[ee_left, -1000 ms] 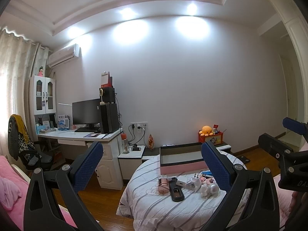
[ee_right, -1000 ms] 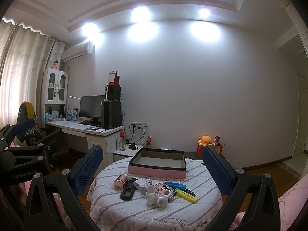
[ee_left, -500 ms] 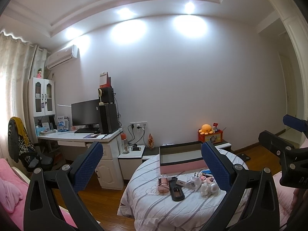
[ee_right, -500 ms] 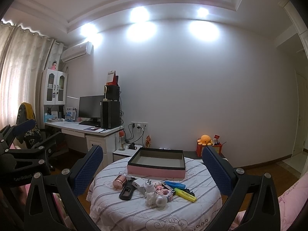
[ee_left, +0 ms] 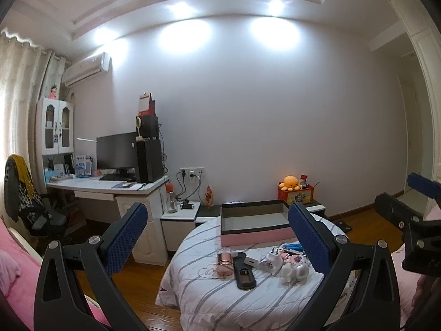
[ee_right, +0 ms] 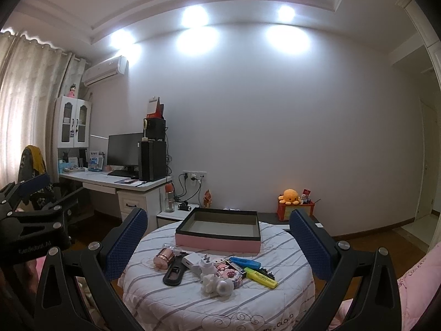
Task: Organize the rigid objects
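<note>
Both grippers stand spread wide with nothing between the pads: my left gripper and my right gripper are held in the air, well short of the round table with its striped cloth.

Container: one pink box with a dark rim sits at the far side of the table, lid off. From the right wrist view I can see its grey floor, and nothing lies on the part that shows. The left wrist view takes the pink box from lower down and shows only the inner walls.

Loose items lie in a cluster on the cloth in front of the box, none touching it: a copper cup on its side, a black remote, a white plug adapter, a white figurine, a blue highlighter and a yellow highlighter.

Only the right wrist view shows the yellow highlighter; in the left wrist view a finger covers that side of the cluster.
</note>
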Demonstrator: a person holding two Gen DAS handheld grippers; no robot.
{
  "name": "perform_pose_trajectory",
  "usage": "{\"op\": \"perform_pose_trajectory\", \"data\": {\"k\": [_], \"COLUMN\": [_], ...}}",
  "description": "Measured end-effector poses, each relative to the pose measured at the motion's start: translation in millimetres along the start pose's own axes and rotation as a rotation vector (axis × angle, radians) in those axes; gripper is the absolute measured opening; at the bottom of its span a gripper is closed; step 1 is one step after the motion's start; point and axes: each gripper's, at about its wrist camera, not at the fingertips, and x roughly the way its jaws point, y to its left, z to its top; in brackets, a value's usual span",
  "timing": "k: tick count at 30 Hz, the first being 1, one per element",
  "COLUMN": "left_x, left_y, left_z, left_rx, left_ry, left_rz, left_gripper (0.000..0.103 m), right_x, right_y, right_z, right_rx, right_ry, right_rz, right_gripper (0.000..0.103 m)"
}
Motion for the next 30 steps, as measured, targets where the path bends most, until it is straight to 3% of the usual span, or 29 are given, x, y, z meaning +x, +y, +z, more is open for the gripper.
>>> {"op": "perform_pose_trajectory", "data": {"k": [7,15,26,30], "left_x": [41,117,187,203], "left_y": [-15,-31,-35,-28], "left_z": [-23,-77,-135,-154], "left_rx": [0.024,0.081,0.084,0.073], "left_ry": [0.055,0.292,0.529,0.597], "left_rz": [-0.022,-0.043,-0.078,-0.058], "left_gripper": [0.103,0.103,0.103,0.103], "right_x": [27,88,156,171], "right_y": [-13,-34,-60,-66], "right_z": [-22,-75,-132,-149], "right_rx": [0.021,0.073,0.127,0.148], "right_ry": [0.042,0.228,0.446,0.501], "right_rz": [0.002,-0.007,-0.018,-0.009], "right_gripper": [0.103,0.103,0.103,0.103]}}
